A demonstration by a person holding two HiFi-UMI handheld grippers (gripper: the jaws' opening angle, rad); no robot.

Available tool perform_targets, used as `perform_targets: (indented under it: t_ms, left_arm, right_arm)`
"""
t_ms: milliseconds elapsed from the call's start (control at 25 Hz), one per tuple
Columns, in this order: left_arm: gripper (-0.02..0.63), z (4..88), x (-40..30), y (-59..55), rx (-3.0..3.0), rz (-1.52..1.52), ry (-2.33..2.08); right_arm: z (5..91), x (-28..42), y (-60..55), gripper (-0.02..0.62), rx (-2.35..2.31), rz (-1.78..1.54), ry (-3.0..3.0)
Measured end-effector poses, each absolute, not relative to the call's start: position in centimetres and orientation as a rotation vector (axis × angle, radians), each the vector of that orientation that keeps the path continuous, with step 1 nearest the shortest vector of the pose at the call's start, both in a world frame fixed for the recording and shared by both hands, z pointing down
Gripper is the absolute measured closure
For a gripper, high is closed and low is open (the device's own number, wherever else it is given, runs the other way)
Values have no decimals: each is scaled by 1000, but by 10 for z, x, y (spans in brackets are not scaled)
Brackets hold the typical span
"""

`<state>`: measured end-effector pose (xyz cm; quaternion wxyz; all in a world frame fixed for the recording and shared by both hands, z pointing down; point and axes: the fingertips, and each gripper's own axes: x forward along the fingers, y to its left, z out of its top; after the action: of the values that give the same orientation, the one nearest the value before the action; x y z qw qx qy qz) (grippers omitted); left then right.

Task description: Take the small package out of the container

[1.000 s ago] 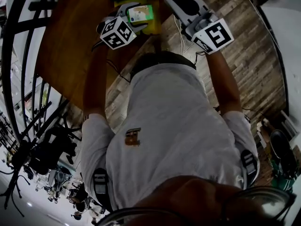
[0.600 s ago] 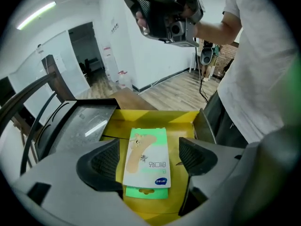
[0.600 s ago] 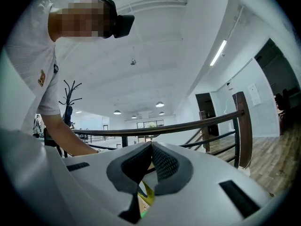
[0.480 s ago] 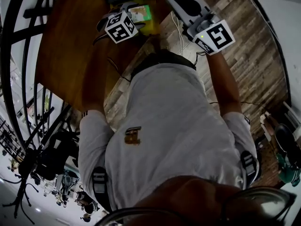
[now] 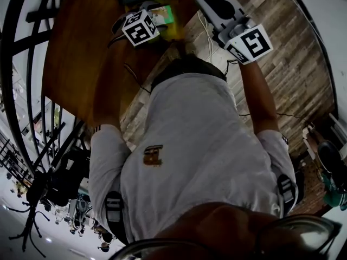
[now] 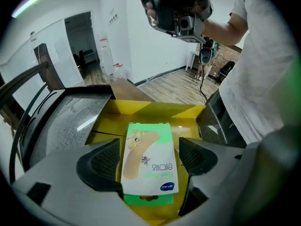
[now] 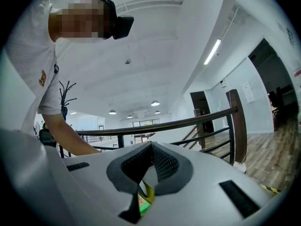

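Wooden table [image 5: 76, 64]. Yellow container [image 6: 155, 112] open on it. My left gripper [image 6: 150, 159]: jaws spread wide, straddling small package [image 6: 148, 154], pads not pressing. Package lies face-up in container, long axis along jaws, hang-tab end toward me. My right gripper [image 7: 151, 147]: jaws together, empty, raised aside.

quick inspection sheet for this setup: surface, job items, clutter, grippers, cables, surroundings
surface: brown wooden table
job's things: small green and white package lying in the open yellow container, not yet taken out
clutter: dark grey panel beside the container, cannot tell what it is
grippers: left gripper open, fingers either side of the package, not pressing it; right gripper shut, empty, held up away from the container
cables: white cable under the right gripper; thin black cable by the table edge
surroundings: black railing, wood plank floor
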<state>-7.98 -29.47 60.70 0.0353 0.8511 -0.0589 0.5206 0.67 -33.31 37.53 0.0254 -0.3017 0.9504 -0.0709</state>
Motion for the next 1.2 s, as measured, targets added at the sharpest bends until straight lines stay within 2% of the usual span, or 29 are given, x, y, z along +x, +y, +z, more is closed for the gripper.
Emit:
perform_targets:
  t_ms: [1200]
  left_arm:
    - [222, 602, -79, -290, 2629, 1540, -177]
  right_arm:
    - [380, 12, -324, 563, -969, -241, 2939]
